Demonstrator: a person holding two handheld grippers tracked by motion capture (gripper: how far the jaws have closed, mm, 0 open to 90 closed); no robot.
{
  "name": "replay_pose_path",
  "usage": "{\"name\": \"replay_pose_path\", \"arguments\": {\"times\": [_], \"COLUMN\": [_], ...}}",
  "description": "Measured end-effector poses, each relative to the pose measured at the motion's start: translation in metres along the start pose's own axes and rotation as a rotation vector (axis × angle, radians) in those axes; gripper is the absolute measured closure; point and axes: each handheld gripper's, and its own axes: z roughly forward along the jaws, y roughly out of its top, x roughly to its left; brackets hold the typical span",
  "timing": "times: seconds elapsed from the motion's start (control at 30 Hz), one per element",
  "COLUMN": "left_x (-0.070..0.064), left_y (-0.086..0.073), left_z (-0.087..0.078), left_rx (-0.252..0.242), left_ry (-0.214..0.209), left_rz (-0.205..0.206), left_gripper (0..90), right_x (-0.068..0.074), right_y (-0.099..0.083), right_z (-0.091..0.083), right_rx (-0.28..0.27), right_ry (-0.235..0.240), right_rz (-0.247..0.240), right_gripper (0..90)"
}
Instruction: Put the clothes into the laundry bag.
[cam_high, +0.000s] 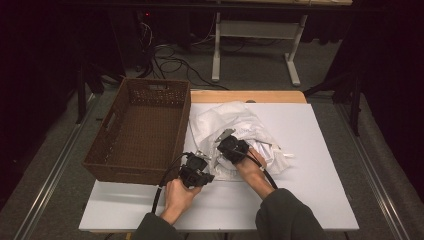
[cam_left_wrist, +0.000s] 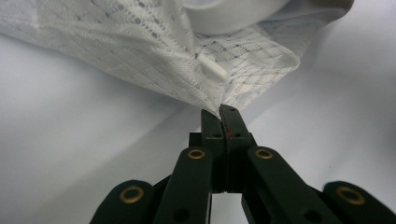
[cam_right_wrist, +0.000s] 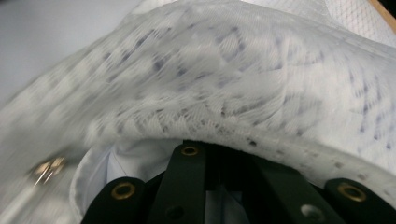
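Nearest the camera in the high view, the person's forearms enter from the bottom edge, each hand holding a black gripper over the white table (cam_high: 320, 200). The left gripper (cam_high: 200, 161) lies at the near left edge of the white lace garment (cam_high: 235, 132); in the left gripper view its jaws are pressed together on a pinched corner of the garment's hem (cam_left_wrist: 219, 105), just below a small white toggle (cam_left_wrist: 212, 69) on the lace. The right gripper (cam_high: 225, 140) sits slightly farther in, resting on the crumpled garment; in the right gripper view the fabric (cam_right_wrist: 243, 88) drapes over the jaw tips and hides them, so whether they stand apart or together cannot be told. The garment lies bunched on the table's middle, just right of the brown wicker basket (cam_high: 112, 125), which stands at the table's left edge. Beyond the table, cables (cam_high: 170, 62) trail across the grey floor.
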Motion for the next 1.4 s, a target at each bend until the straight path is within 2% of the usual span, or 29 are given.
{"name": "replay_pose_path", "arguments": {"times": [0.1,0.17,0.23,0.33,0.4,0.47,0.5,0.57,0.6,0.63,0.67,0.7,0.8,0.83,0.9,1.0,1.07,1.13,1.17,1.27,1.33,1.37,1.4], "left_x": [0.0,0.0,0.001,0.0,0.0,0.0,0.0,-0.001,-0.002,-0.002,-0.002,-0.002,-0.001,-0.001,0.0,0.001,0.002,0.003,0.003,0.003,0.003,0.003,0.003], "left_y": [0.0,0.0,0.0,0.0,0.0,0.0,0.0,0.0,0.0,0.0,-0.001,-0.001,-0.001,-0.001,-0.001,-0.001,-0.001,-0.002,-0.002,-0.002,-0.002,-0.002,-0.002], "left_z": [0.004,0.007,0.009,0.009,0.008,0.009,0.01,0.009,0.009,0.008,0.007,0.007,0.005,0.005,0.003,0.002,0.002,0.003,0.003,0.004,0.004,0.004,0.005], "left_rx": [0.016,0.024,0.024,0.021,0.021,0.023,0.023,0.021,0.02,0.022,0.021,0.017,0.014,0.016,0.016,0.013,0.014,0.011,0.012,0.014,0.011,0.012,0.011], "left_ry": [0.032,0.043,0.045,0.047,0.046,0.046,0.046,0.044,0.043,0.041,0.041,0.04,0.03,0.028,0.024,0.021,0.022,0.021,0.021,0.023,0.027,0.028,0.03], "left_rz": [0.013,0.014,0.006,0.006,0.005,0.008,0.007,0.006,0.006,0.008,0.011,0.007,-0.001,-0.002,0.002,-0.002,-0.005,-0.01,-0.011,-0.01,-0.013,-0.012,-0.012], "left_gripper": [89.9,89.8,89.7,89.6,89.5,89.5,89.5,89.5,89.5,89.5,89.5,89.5,89.6,89.6,89.7,89.6,89.6,89.6,89.6,89.4,89.3,89.3,89.2], "right_x": [0.0,0.002,0.004,0.004,0.005,0.011,0.014,0.021,0.024,0.024,0.023,0.021,0.016,0.013,0.008,0.002,0.001,0.001,0.003,0.005,0.008,0.009,0.01], "right_y": [0.003,0.001,-0.002,-0.012,-0.02,-0.026,-0.028,-0.031,-0.031,-0.03,-0.029,-0.026,-0.02,-0.016,-0.011,-0.005,-0.003,-0.004,-0.005,-0.01,-0.014,-0.018,-0.021], "right_z": [0.003,-0.006,-0.022,-0.05,-0.06,-0.063,-0.062,-0.055,-0.05,-0.047,-0.044,-0.04,-0.034,-0.03,-0.024,-0.011,-0.005,-0.002,-0.004,-0.018,-0.028,-0.035,-0.04], "right_rx": [-0.013,-0.017,-0.04,-0.074,-0.09,-0.066,-0.037,-0.009,-0.001,0.008,0.009,0.016,0.007,-0.001,-0.007,-0.017,-0.007,-0.02,-0.014,-0.032,-0.042,-0.052,-0.059], "right_ry": [0.016,0.042,0.055,0.099,0.129,0.154,0.154,0.133,0.116,0.107,0.105,0.11,0.086,0.062,0.032,-0.005,-0.001,0.029,0.038,0.102,0.105,0.104,0.106], "right_rz": [0.032,0.024,-0.003,-0.009,-0.019,-0.05,-0.077,-0.123,-0.133,-0.149,-0.155,-0.142,-0.115,-0.099,-0.052,-0.02,0.008,0.011,0.012,0.011,0.002,-0.021,-0.018], "right_gripper": [84.3,71.6,63.6,56.1,51.9,48.9,47.6,47.9,52.2,62.6,69.5,79.9,85.2,85.7,86.0,85.8,84.3,78.9,73.8,61.5,57.1,55.4,54.2]}}
